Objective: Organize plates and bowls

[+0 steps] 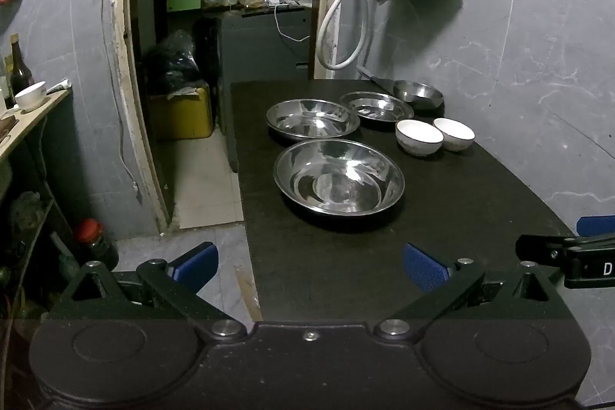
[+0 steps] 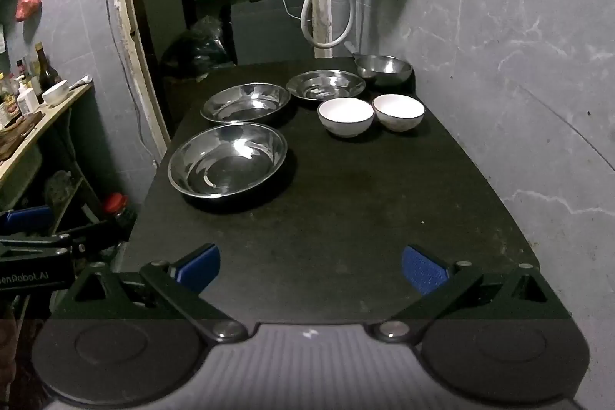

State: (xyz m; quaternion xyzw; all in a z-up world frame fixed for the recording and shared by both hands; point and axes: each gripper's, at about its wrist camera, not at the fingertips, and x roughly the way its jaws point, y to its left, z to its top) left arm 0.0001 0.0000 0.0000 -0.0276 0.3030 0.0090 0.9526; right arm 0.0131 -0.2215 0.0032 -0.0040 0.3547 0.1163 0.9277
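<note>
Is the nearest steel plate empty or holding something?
Empty: the nearest steel plate shows only bare, reflective metal inside in both views.

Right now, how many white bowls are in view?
3. Two sit side by side on the black table, right of the steel dishes: left bowl, right bowl. A third bowl sits on the shelf at far left. Others may be hidden.
</note>
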